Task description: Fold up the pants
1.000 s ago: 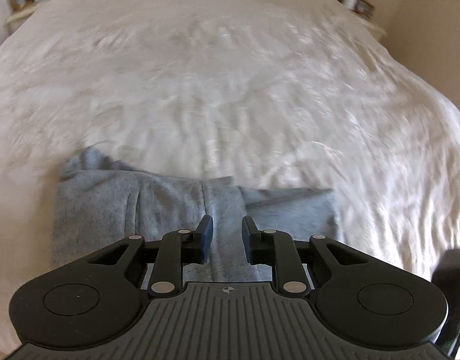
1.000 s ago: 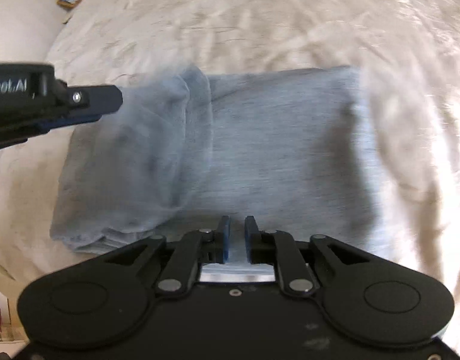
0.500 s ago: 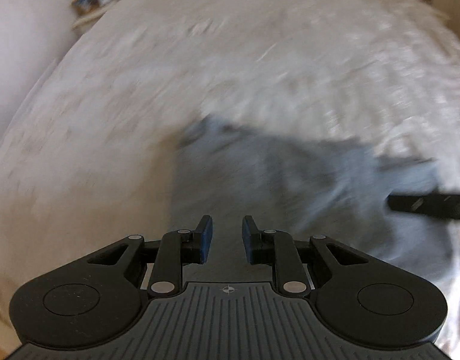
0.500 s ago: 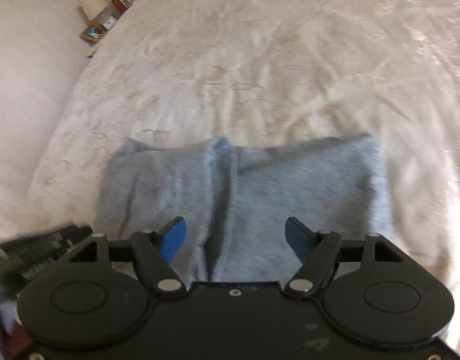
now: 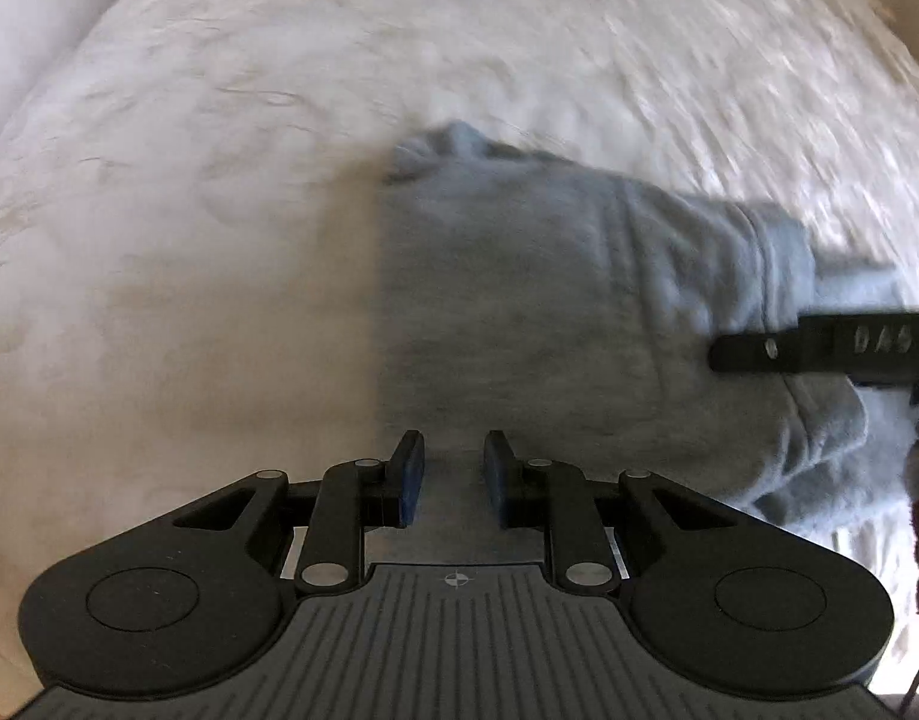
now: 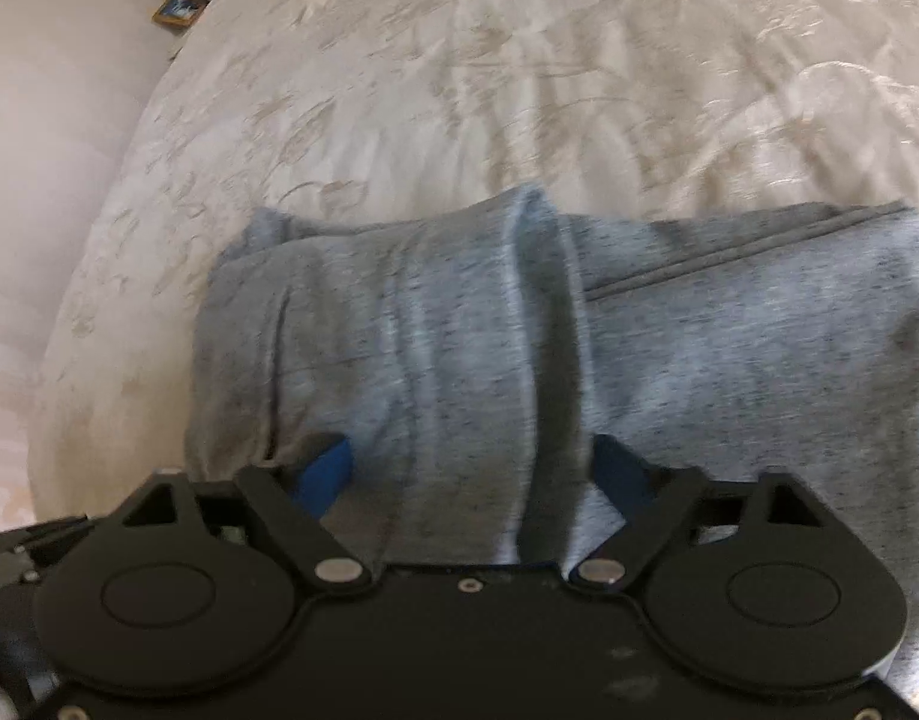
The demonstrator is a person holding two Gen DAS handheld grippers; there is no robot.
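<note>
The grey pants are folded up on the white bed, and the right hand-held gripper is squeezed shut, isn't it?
Not quite. The right hand-held gripper is open, its blue fingers spread wide over the grey pants, as the right wrist view shows. The pants do lie folded on the white bed.

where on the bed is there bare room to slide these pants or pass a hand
Free: the wide stretch of white patterned bedspread left of the folded grey sweatpants, and all the cover beyond their far edge up to the bedside clutter. Crowded: over the pants, where the open right tongs straddle a fold and the left tongs sit at the near edge.
</note>
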